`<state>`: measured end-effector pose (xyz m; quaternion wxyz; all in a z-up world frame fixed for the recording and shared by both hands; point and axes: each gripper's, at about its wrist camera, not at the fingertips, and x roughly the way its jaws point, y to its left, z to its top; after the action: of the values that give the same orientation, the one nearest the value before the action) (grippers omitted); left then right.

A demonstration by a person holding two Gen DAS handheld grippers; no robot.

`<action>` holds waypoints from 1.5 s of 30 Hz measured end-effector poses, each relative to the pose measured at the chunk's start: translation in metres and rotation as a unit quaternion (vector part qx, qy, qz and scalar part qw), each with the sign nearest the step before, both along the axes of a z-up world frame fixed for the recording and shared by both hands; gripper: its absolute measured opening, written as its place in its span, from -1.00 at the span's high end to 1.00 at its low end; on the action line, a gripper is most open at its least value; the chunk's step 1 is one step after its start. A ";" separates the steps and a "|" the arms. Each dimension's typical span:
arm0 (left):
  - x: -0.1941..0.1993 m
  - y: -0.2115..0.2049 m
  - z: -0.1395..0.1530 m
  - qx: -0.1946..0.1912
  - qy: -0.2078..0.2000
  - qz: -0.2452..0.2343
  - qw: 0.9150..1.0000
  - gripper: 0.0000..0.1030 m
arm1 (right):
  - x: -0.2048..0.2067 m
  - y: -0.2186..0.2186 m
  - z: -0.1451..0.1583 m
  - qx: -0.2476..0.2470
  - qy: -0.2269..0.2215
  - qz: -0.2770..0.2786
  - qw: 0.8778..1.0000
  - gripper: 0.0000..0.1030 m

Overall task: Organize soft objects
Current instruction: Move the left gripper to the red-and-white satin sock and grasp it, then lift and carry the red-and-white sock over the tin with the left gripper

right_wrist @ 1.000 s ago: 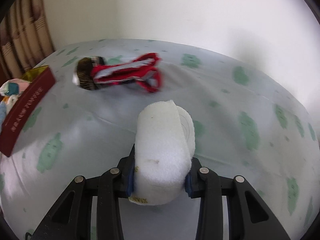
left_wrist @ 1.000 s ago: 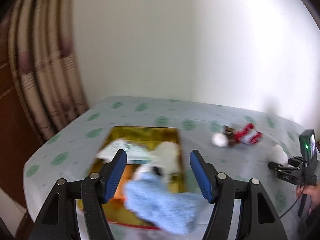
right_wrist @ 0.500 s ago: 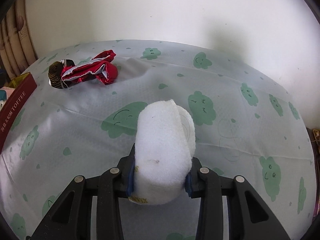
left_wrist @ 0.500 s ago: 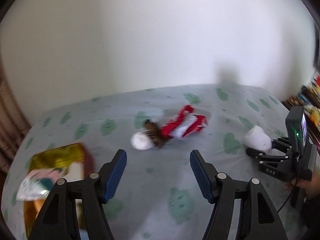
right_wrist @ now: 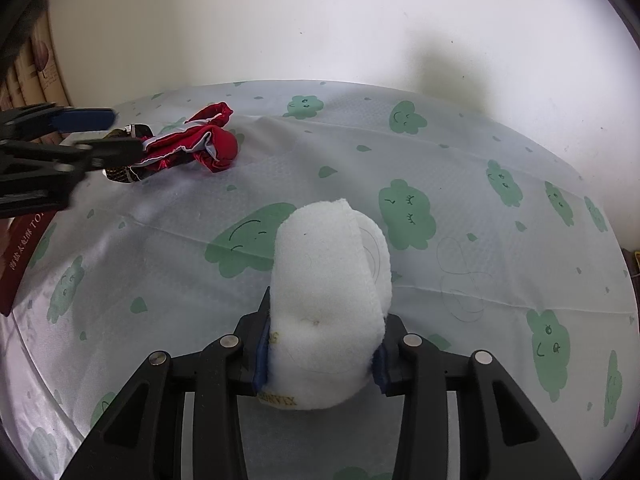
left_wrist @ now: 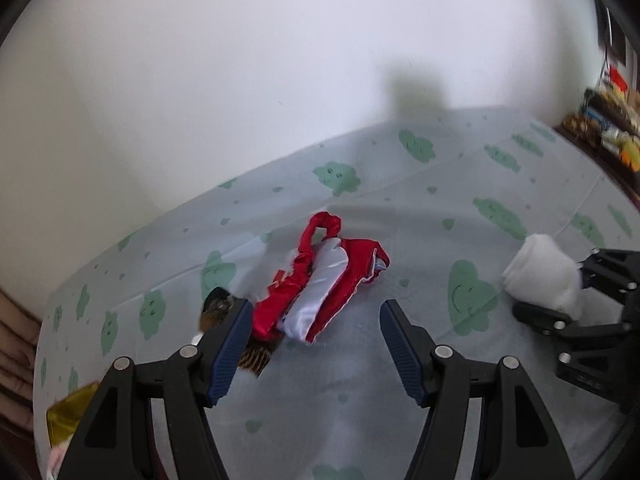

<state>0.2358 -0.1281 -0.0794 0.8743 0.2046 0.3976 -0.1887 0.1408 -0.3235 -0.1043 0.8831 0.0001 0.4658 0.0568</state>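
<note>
The right gripper (right_wrist: 320, 354) has its fingers (right_wrist: 260, 356) pressed into the flanks of a folded white fleece roll (right_wrist: 330, 300), and the jaws are opening at this moment with the roll between them. The roll sticks out ahead of the fingers, above the cloud-print sheet that covers the desk (right_wrist: 460, 208).

Risk 1: premature release. As the pads ease off, the compressed fleece can spring out and slip free. If it does so here, it lands on the open sheet and may unroll instead of reaching the red box (right_wrist: 20, 256) at the left edge of the right wrist view.

The left gripper (left_wrist: 316, 344) has its fingers (left_wrist: 230, 354) wide apart with nothing between them, poised low over the red-and-white satin item (left_wrist: 320, 284). A dark woven part (left_wrist: 216, 308) of that item, or a separate piece beside it (the frames do not settle which), lies just behind the left finger.

Risk 2: partial grasp. The satin is bunched and slippery. Closing from this offset may catch only one fold, so the remainder trails or slides out on lifting.

Risk 3: snagging the sheet. The sheet is thin and creased. Fingers that close too low may pinch it together with the satin and drag it.

Risk 4: interference. Both grippers work near each other on the same side of the desk, so crossing paths toward the box may cause contact.
</note>
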 end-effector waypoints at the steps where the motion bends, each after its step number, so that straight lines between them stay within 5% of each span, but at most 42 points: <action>1: 0.004 -0.002 -0.004 0.005 0.005 -0.001 1.000 -0.31 | 0.000 0.000 0.000 0.001 0.000 0.000 1.000 0.26; 9: 0.039 -0.020 -0.036 0.068 0.012 0.008 0.998 -0.31 | 0.001 0.000 -0.001 0.007 0.001 0.001 1.000 0.23; 15: 0.051 -0.022 -0.042 0.049 0.018 0.016 0.998 -0.30 | 0.002 0.001 -0.002 0.007 0.001 0.001 1.000 0.22; 16: 0.049 -0.023 -0.041 0.047 0.016 0.016 0.999 -0.06 | 0.001 0.001 -0.001 0.007 0.001 0.001 1.000 0.22; 17: 0.049 -0.023 -0.040 0.045 0.021 0.013 0.999 0.41 | 0.001 0.002 -0.001 0.008 0.001 0.001 1.000 0.22; 18: 0.050 -0.024 -0.041 0.041 0.030 0.012 0.999 0.56 | 0.001 0.002 -0.001 0.008 0.001 0.001 1.000 0.22; 23: 0.045 -0.021 -0.032 0.021 0.032 0.015 0.999 0.73 | 0.000 0.002 -0.001 0.008 0.001 0.001 1.000 0.21; 45: -0.015 -0.003 0.044 -0.067 0.033 0.028 0.997 0.77 | 0.000 0.002 -0.001 0.006 0.001 0.001 1.000 0.21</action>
<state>0.2211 -0.1316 -0.0355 0.8774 0.1279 0.4182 -0.1971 0.1406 -0.3215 -0.1052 0.8826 0.0048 0.4663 0.0600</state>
